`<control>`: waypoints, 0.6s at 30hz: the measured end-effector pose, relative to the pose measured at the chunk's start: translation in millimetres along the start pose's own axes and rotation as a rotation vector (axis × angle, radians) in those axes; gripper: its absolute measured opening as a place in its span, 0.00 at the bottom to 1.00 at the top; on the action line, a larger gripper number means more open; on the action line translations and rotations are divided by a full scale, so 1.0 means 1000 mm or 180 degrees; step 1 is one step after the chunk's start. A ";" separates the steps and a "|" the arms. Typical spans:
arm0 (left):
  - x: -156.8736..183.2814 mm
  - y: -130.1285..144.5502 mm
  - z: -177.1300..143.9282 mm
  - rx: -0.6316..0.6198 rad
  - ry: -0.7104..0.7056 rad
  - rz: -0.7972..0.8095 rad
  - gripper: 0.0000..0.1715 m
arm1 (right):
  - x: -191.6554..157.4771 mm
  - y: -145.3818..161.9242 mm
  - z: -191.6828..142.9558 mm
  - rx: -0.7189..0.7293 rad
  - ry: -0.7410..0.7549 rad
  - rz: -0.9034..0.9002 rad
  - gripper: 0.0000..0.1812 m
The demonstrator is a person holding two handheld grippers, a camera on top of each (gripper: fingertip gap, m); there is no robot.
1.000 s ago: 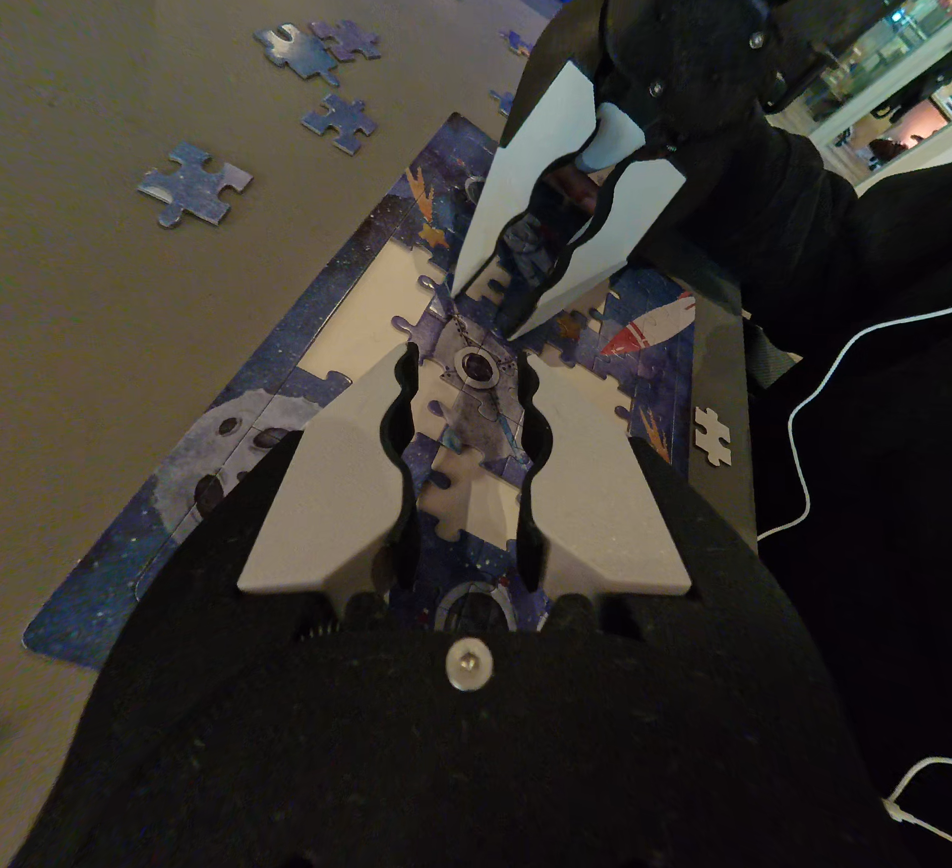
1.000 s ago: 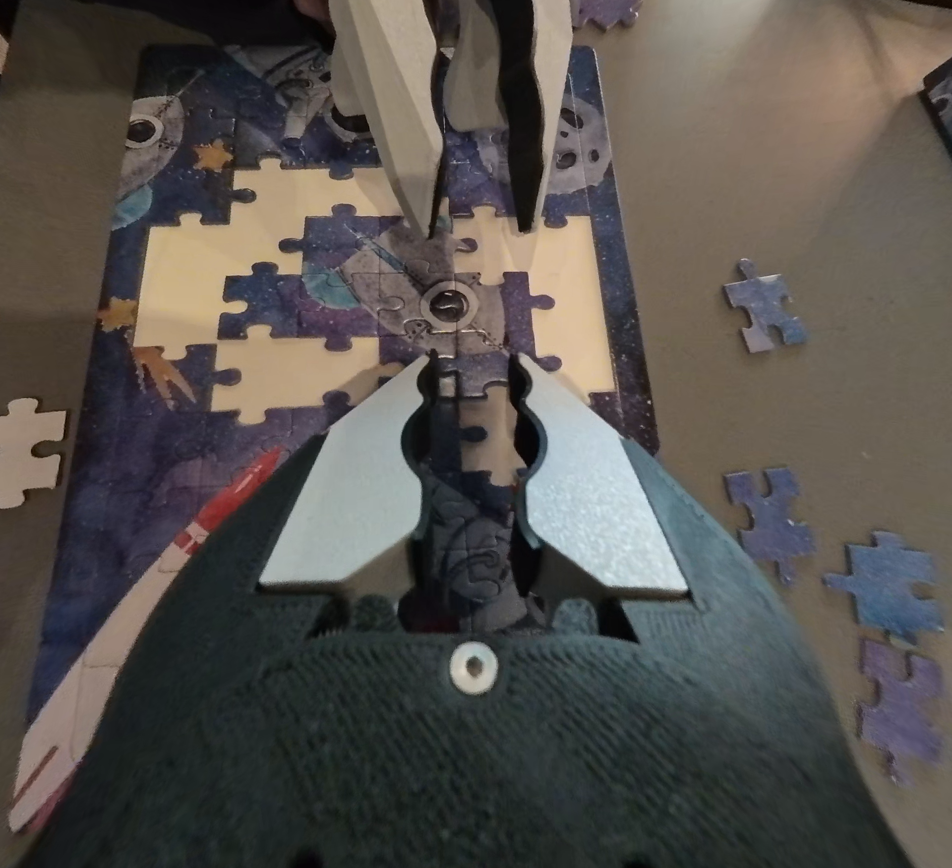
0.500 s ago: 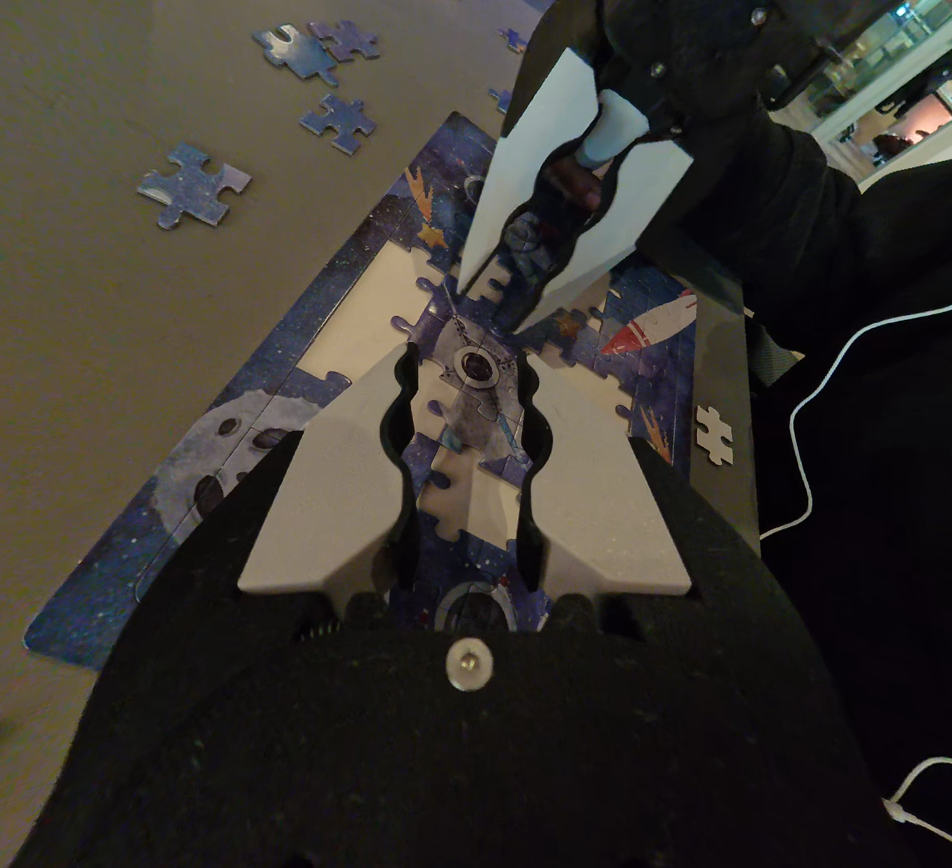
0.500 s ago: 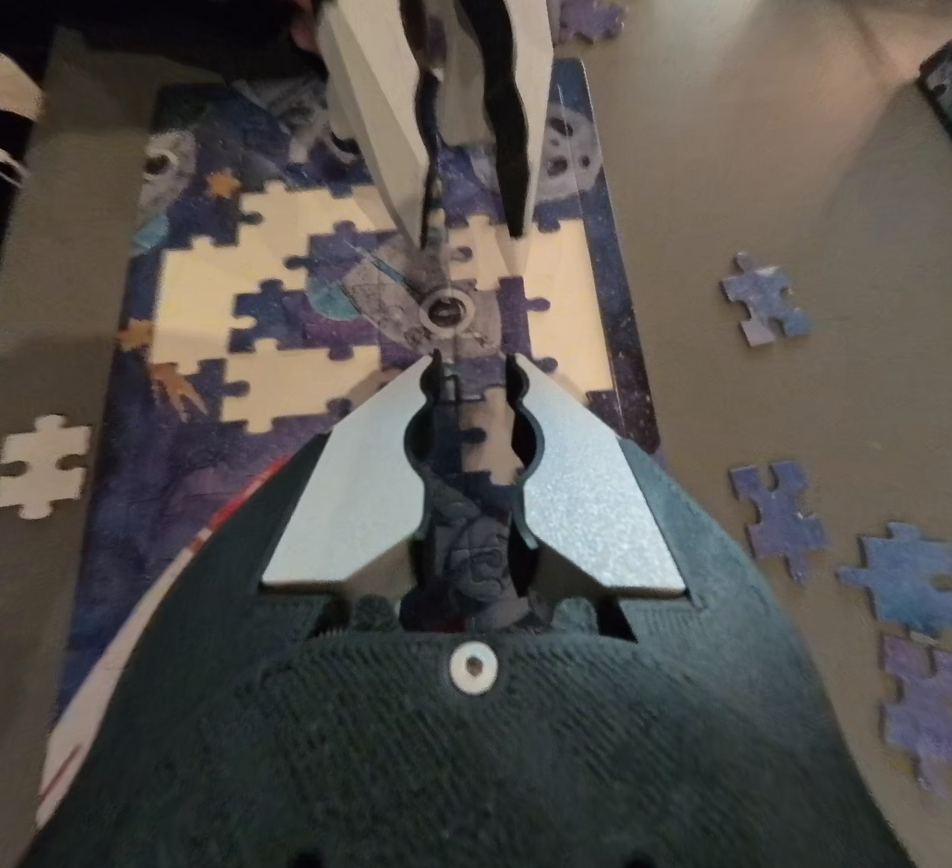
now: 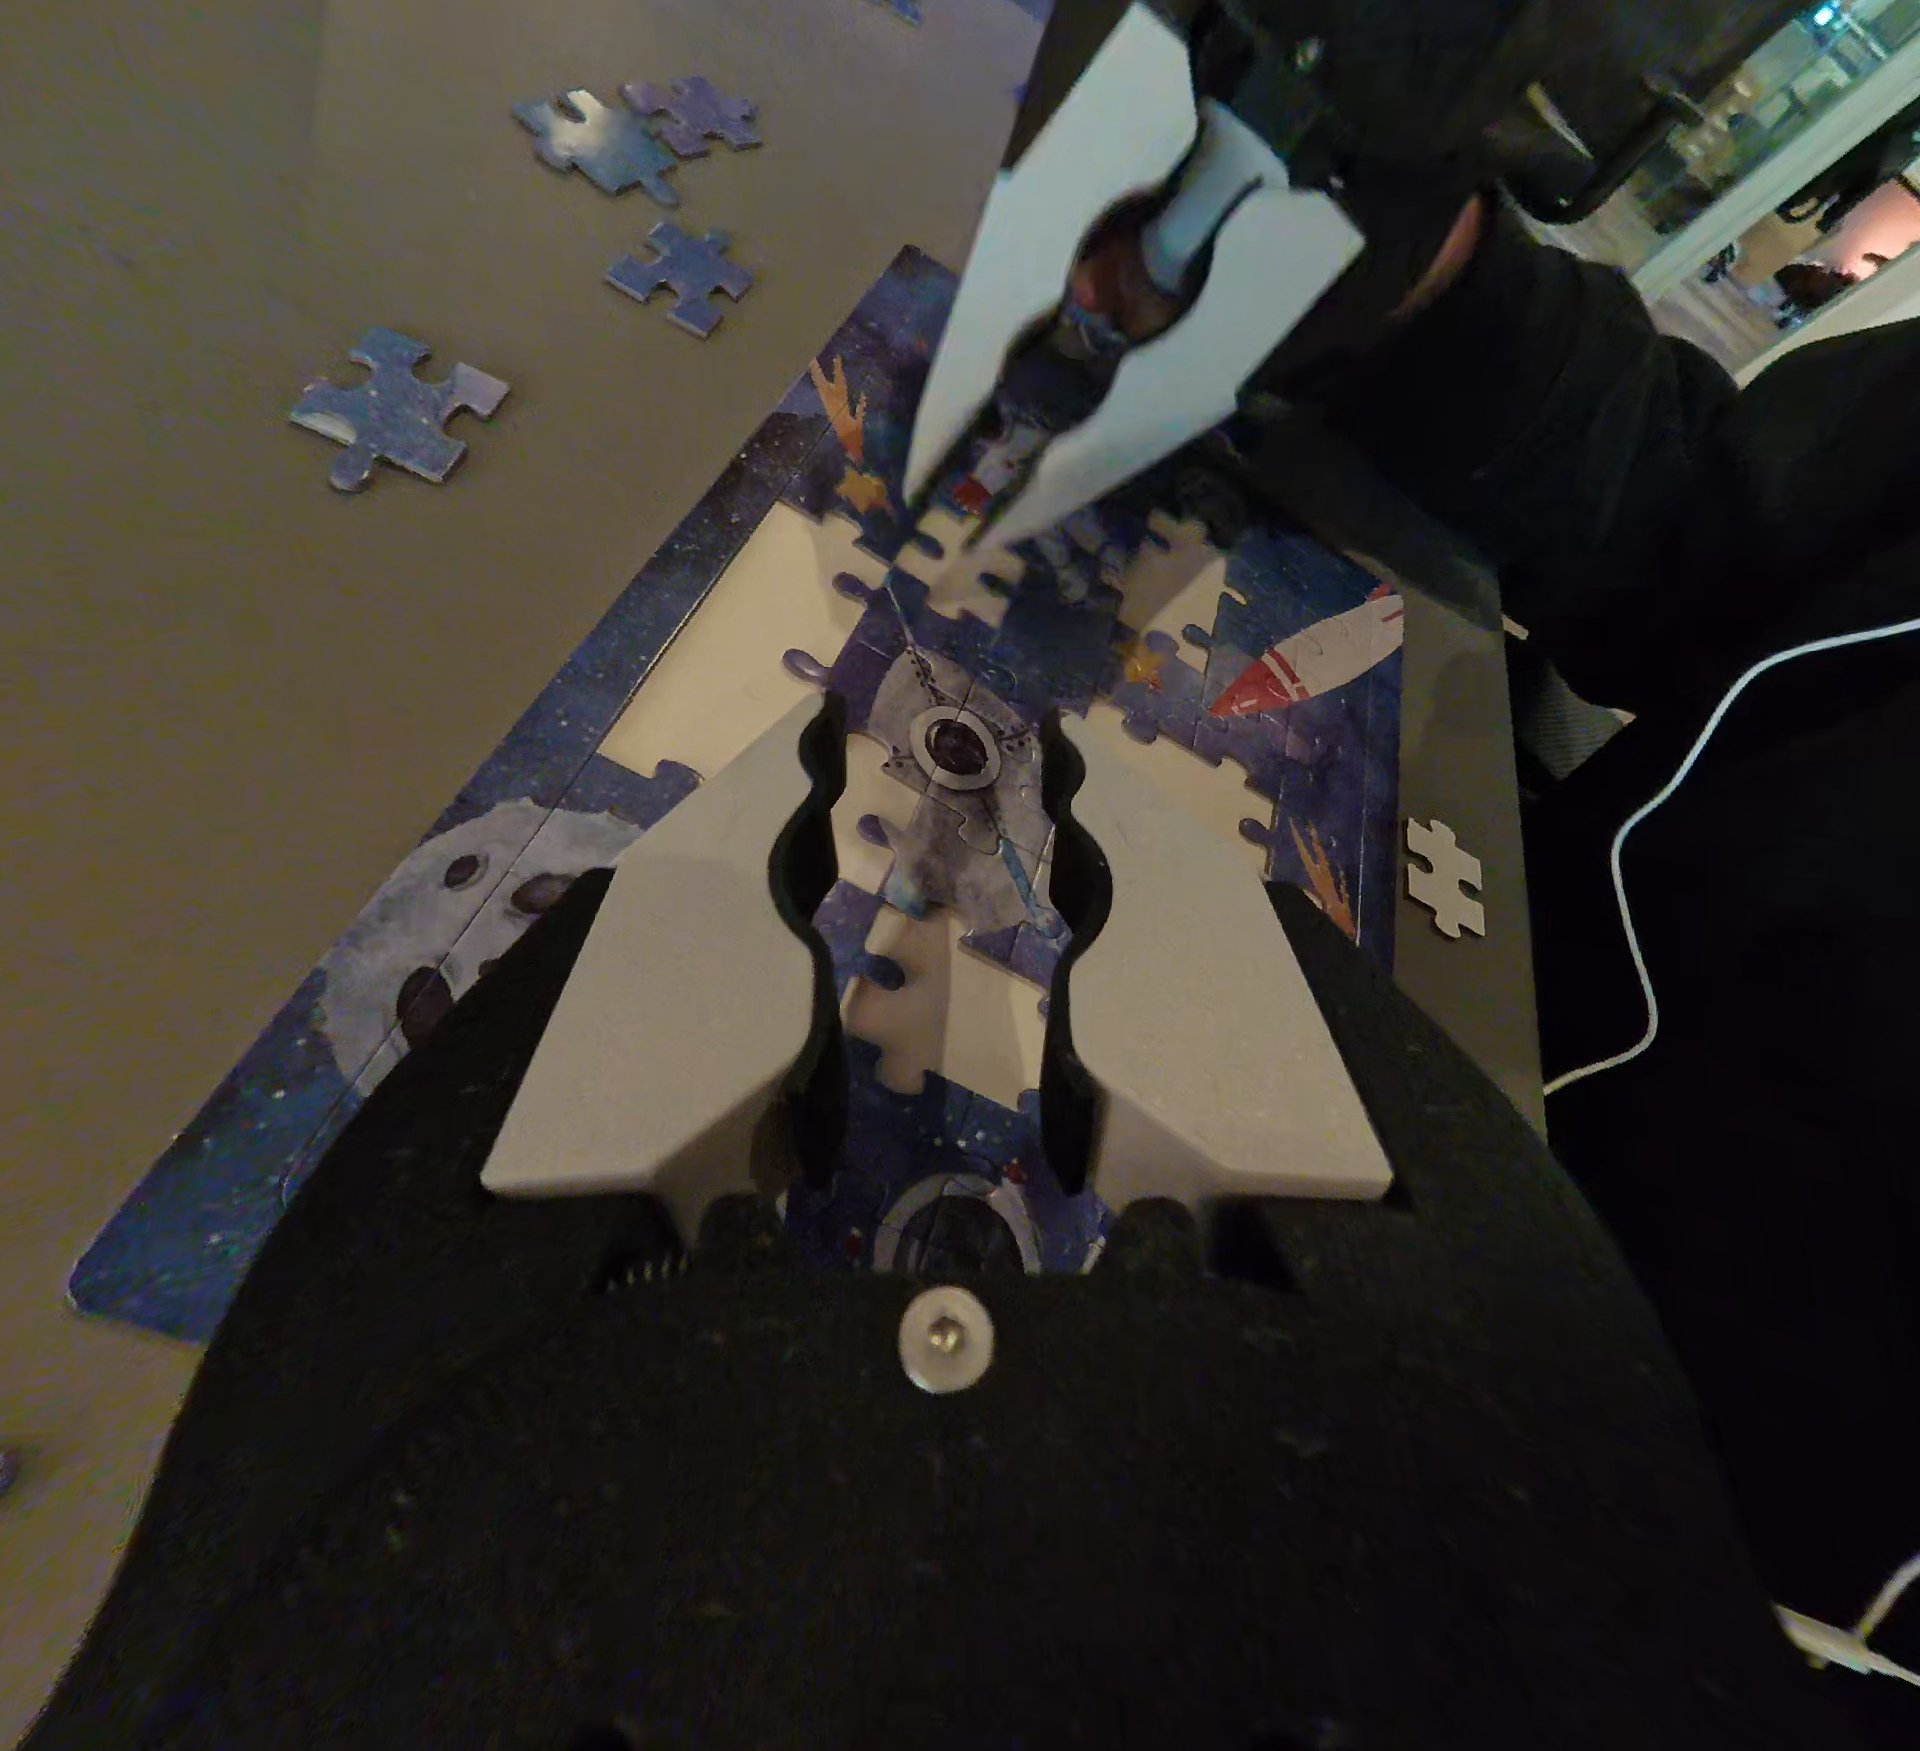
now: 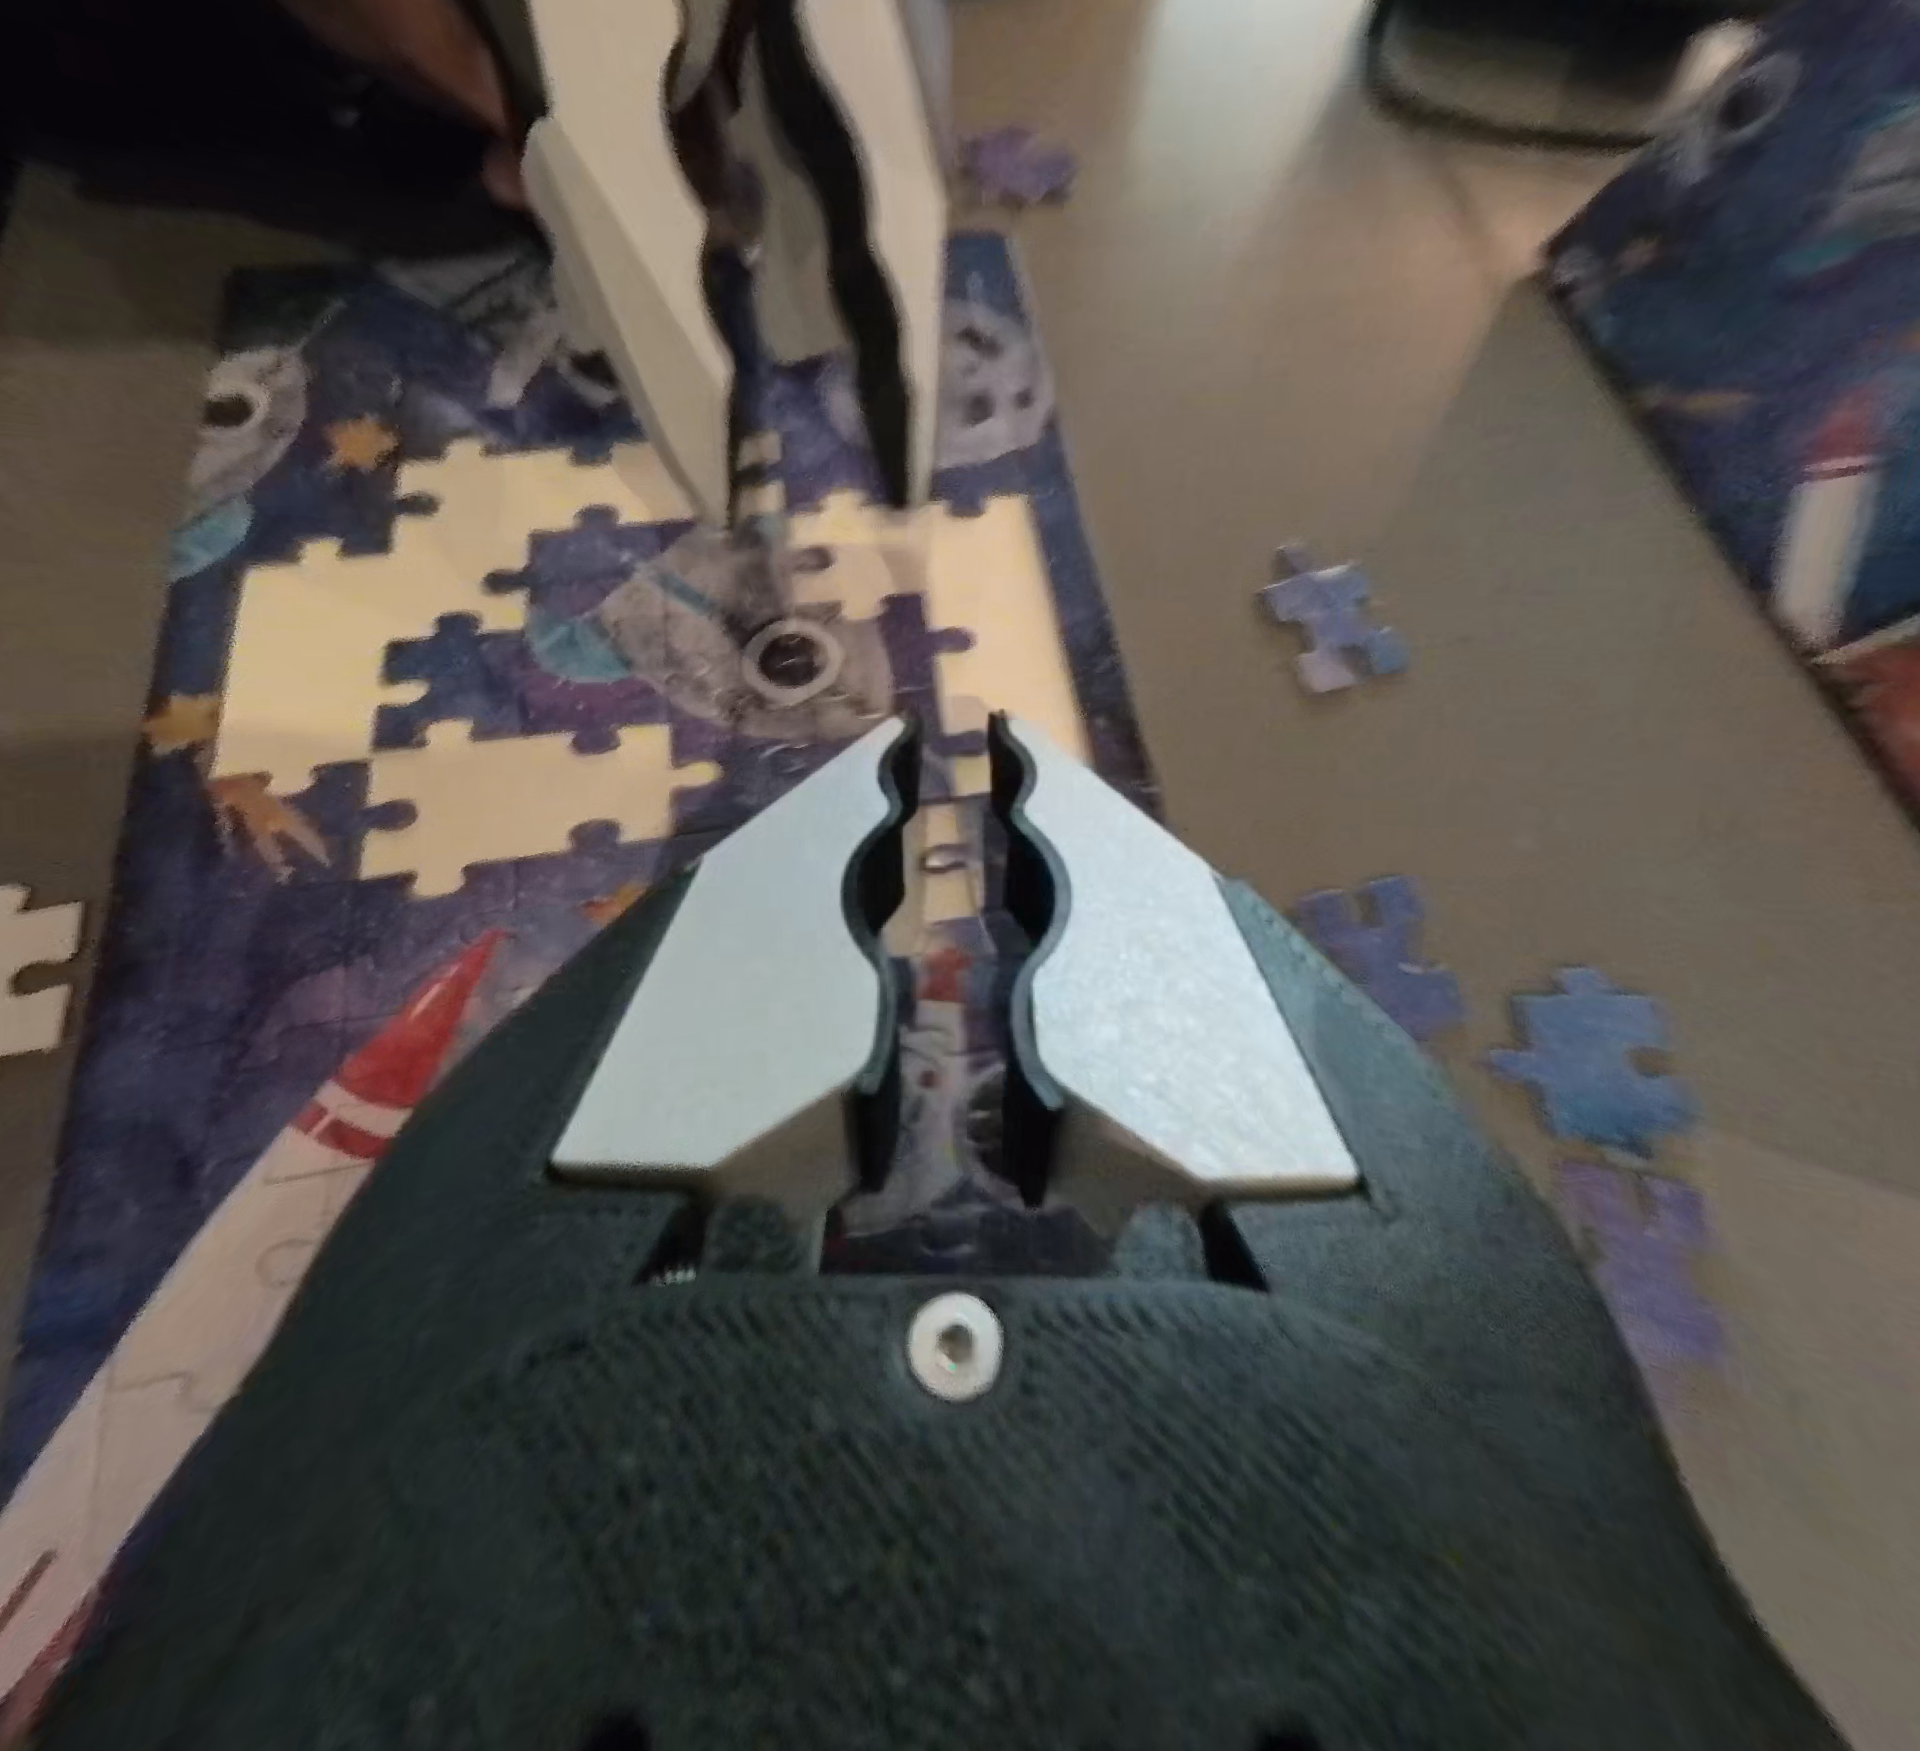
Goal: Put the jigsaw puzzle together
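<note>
A space-themed jigsaw puzzle (image 5: pixel 520 922) lies flat on the tan table, with cream gaps around an assembled middle cluster; it also shows in the right wrist view (image 6: pixel 260 922). My left gripper (image 5: pixel 935 725) is open and empty, hovering over the middle cluster, and appears at the top of the right wrist view (image 6: pixel 810 496). My right gripper (image 6: pixel 951 730) faces it from the opposite side, its jaws a narrow gap apart with nothing seen between them. In the left wrist view its tips (image 5: pixel 945 522) point down at a gap near the puzzle's far edge.
Loose blue pieces lie beside the puzzle (image 5: pixel 400 408) (image 5: pixel 681 273) (image 6: pixel 1330 615) (image 6: pixel 1590 1067). A face-down white piece (image 5: pixel 1444 875) sits by the table's edge. A picture-printed box (image 6: pixel 1766 351) lies at the right. A white cable (image 5: pixel 1631 870) hangs off the table. My right fingertips sit around 5 centimeters from my left ones. My left gripper's tips are some 7 centimeters from the space-themed jigsaw puzzle (image 5: pixel 520 922). It is also in sight in the right wrist view (image 6: pixel 976 394).
My right gripper has drawn back from the middle cluster and its jaws have narrowed. The right wrist view is now blurred by motion. My left gripper has stayed put and open.
</note>
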State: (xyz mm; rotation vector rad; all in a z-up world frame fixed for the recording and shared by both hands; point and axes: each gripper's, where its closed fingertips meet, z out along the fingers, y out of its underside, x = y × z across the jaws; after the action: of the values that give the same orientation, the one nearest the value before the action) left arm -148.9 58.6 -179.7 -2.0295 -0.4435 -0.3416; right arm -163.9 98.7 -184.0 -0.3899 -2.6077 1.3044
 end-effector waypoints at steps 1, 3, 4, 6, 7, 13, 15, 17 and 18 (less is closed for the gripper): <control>0.001 -0.002 -0.002 0.0042 0.0000 0.0028 0.20 | 0.010 -0.005 -0.008 0.0116 0.0145 0.0013 0.06; 0.001 -0.010 -0.011 0.0150 -0.0011 0.0037 0.20 | 0.032 -0.010 -0.026 0.0294 0.0453 0.0068 0.06; 0.001 -0.017 -0.019 0.0277 -0.0012 0.0026 0.20 | 0.043 -0.011 -0.036 0.0375 0.0597 0.0107 0.06; 0.000 -0.034 -0.039 0.0619 0.0007 -0.0001 0.19 | 0.062 -0.013 -0.055 0.0558 0.0828 0.0208 0.07; -0.004 -0.039 -0.047 0.0790 -0.0016 -0.0007 0.18 | 0.070 -0.013 -0.064 0.0649 0.0909 0.0267 0.07; -0.025 -0.043 -0.068 0.0917 -0.0336 0.0111 0.19 | 0.094 -0.008 -0.093 0.0936 0.1172 0.0354 0.07; -0.028 -0.042 -0.070 0.0876 -0.0441 0.0232 0.19 | 0.096 -0.007 -0.097 0.1008 0.1224 0.0319 0.07; -0.027 -0.037 -0.069 0.0782 -0.0421 0.0310 0.19 | 0.097 -0.006 -0.101 0.1071 0.1257 0.0305 0.07; -0.026 -0.033 -0.067 0.0731 -0.0359 0.0299 0.20 | 0.097 -0.006 -0.103 0.1102 0.1273 0.0306 0.07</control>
State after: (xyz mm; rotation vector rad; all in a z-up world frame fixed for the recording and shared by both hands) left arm -190.4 9.9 -132.8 -1.8432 -0.4343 -0.1132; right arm -226.4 203.5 -112.9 -0.6437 -2.0161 1.4937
